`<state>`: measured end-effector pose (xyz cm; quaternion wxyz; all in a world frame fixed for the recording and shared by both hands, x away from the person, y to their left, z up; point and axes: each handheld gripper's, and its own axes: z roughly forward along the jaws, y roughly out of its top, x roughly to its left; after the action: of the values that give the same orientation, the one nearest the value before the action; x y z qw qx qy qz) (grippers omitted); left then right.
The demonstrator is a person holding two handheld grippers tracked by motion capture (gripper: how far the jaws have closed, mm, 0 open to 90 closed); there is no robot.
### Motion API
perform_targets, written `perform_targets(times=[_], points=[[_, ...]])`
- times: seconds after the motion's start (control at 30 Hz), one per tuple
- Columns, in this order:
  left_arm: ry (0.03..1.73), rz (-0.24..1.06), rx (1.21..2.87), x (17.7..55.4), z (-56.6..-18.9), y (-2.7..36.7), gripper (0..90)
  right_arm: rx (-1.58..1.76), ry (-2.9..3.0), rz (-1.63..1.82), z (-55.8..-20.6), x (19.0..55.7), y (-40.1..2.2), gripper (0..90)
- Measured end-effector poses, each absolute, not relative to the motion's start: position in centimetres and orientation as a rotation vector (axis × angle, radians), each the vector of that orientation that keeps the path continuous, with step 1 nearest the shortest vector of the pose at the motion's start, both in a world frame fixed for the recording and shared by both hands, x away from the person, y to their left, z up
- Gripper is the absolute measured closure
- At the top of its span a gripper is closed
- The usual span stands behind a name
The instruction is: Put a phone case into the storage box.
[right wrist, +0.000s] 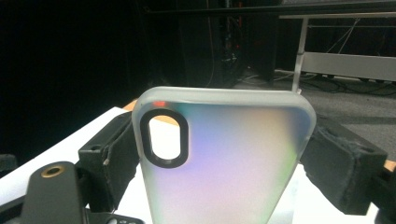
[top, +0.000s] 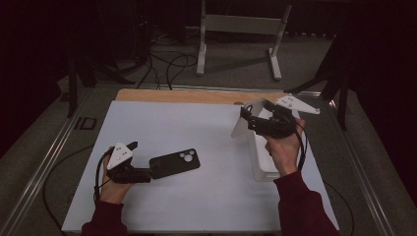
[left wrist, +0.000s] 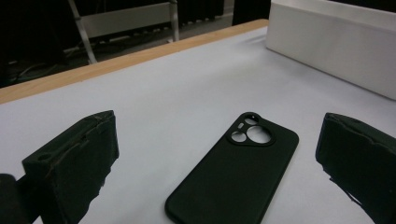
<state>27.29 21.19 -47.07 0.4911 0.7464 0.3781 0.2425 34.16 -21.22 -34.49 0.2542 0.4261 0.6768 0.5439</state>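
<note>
1. My left gripper point(top: 152, 173) sits low at about 8 o'clock on the white table point(top: 196, 206), pointing toward 3 o'clock.
2. Its jaws stand apart. In the left gripper view one black pad shows at each lower corner, with the black phone case point(left wrist: 236, 175) lying flat on the table between them and neither pad touching it.
3. In the high view that black phone case point(top: 175, 163) lies just left of the table's centre, camera cut-outs at its 2 o'clock end, the near end just at my left gripper's tips.
4. My right gripper point(top: 244, 118) is raised at about 2 o'clock on the table, held by a hand in a dark red sleeve point(top: 300, 196).
5. It is clamped on a frosted, translucent phone case point(right wrist: 224, 163). In the right gripper view the case stands upright between the two black pads, both pressing on its long edges, and its oval camera opening is at 10 o'clock on the case.
6. In the high view that translucent phone case point(top: 241, 123) tilts out from the jaws toward 9 o'clock, over the far end of the white box.
7. The white box point(top: 263, 164) rests at the table's 3 o'clock edge, below my right hand; in the left gripper view its side wall point(left wrist: 327, 51) stands at 1 o'clock, well apart from the black case.
</note>
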Motion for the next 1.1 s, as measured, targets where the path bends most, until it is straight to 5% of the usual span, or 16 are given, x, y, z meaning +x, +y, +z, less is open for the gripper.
perform_targets(times=[1.1], points=[[0.974, 0.628, 1.773, 26.0, -48.1, 22.9, 0.0, 1.21, 1.751, 1.411, -33.9, 37.6, -22.8, 17.0]])
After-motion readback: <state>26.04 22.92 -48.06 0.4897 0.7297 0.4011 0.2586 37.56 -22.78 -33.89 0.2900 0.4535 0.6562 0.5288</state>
